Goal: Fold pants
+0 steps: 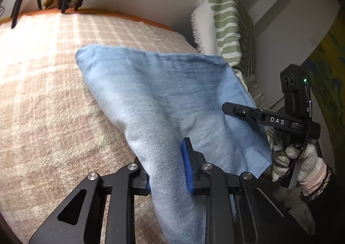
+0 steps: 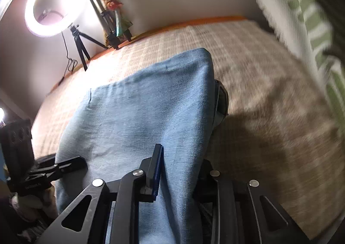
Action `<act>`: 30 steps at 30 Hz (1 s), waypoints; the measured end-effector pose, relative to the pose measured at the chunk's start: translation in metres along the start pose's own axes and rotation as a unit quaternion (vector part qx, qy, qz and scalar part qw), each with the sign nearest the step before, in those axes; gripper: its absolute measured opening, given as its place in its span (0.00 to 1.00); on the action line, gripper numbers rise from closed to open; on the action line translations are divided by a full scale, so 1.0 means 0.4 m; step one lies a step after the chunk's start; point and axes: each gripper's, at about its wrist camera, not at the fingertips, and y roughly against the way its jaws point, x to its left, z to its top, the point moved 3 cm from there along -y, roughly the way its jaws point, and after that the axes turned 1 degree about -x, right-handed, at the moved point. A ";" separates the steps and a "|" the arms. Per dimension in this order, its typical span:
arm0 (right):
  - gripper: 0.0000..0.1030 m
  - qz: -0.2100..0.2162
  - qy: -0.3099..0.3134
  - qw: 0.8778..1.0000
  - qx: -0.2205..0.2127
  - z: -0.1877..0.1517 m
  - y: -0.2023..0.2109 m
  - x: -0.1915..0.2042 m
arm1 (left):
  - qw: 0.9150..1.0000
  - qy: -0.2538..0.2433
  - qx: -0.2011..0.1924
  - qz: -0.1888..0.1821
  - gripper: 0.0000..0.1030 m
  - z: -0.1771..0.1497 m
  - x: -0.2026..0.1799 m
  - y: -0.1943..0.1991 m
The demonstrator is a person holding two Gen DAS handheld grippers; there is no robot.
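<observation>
Across the centre of both frames, the blue pants (image 1: 163, 97) hung lifted off the checked bed cover (image 1: 47, 76), pinched at two points along their near edge. Low in the left wrist view, the left gripper (image 1: 169, 167) had its jaws clamped on a fold of the denim, cloth bunched between the blue pads (image 1: 187, 166). At the right edge of that frame sat the right gripper (image 1: 269, 118), held by a gloved hand (image 1: 289, 155), lying against the pants' right side. Low in the right wrist view, the same tool (image 2: 181, 170) gripped the fabric too: jaws closed on the pants, one pad (image 2: 157, 170) pressed to the cloth, the other hidden behind it. Far left there, the left gripper (image 2: 64, 165) met the pants' edge. Upper left glowed a ring light (image 2: 50, 3) on a tripod (image 2: 80, 47); a green-striped pillow (image 1: 230, 22) stood upper right.
</observation>
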 end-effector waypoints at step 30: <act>0.17 -0.063 0.065 0.990 -0.109 0.404 -0.034 0.060 | 0.995 -0.085 -0.058 0.008 0.17 0.407 0.071 -0.033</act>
